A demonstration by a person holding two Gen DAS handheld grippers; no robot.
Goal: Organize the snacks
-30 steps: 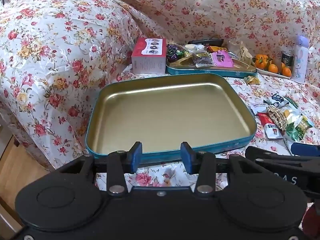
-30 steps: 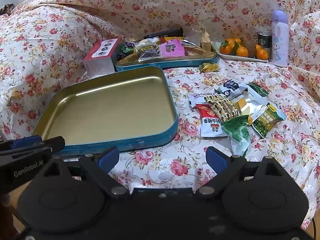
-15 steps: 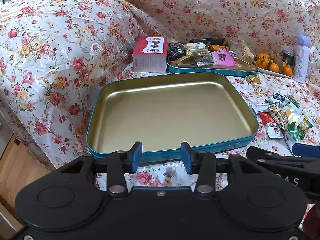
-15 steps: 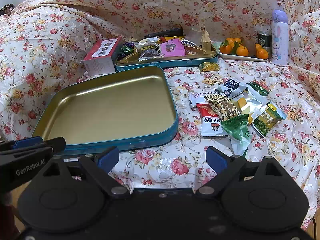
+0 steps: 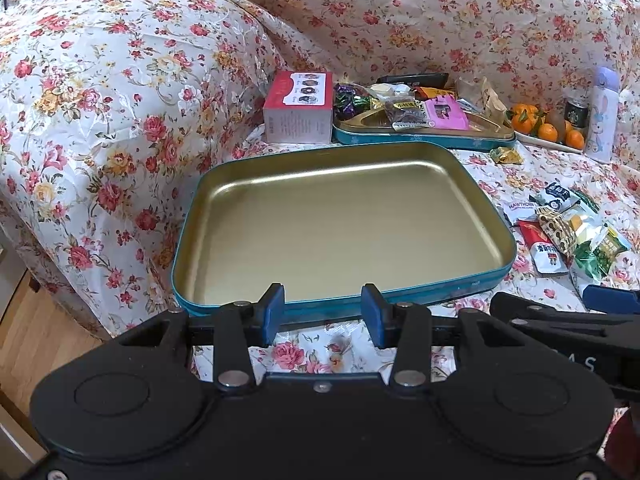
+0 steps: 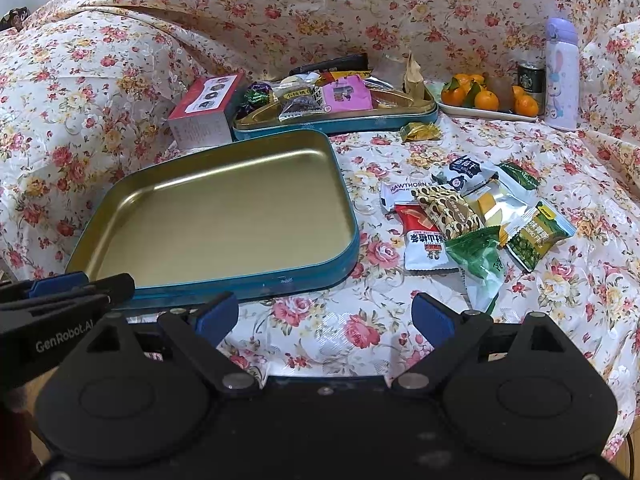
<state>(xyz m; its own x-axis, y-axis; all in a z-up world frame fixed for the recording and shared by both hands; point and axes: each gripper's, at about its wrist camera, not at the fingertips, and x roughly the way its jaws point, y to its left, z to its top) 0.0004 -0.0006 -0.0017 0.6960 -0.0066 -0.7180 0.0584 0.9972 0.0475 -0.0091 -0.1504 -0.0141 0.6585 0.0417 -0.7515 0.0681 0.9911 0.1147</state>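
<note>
Snacks [image 6: 476,220] lie heaped, lower packets half hidden.
My left claw [image 5: 323,314] and right claw [image 6: 324,318] gape, holding nothing.

This is looking like a home living room: a sofa [image 5: 120,92] draped in a rose-printed cover [image 6: 400,12] is filling the upper half of both frames, and wooden flooring [image 5: 28,336] is showing at the lower left. Household things are sitting on it toward the upper right: a plate of tangerines [image 6: 486,100], a cartoon-rabbit flask [image 6: 562,74], a coffee can [image 6: 531,80].
</note>
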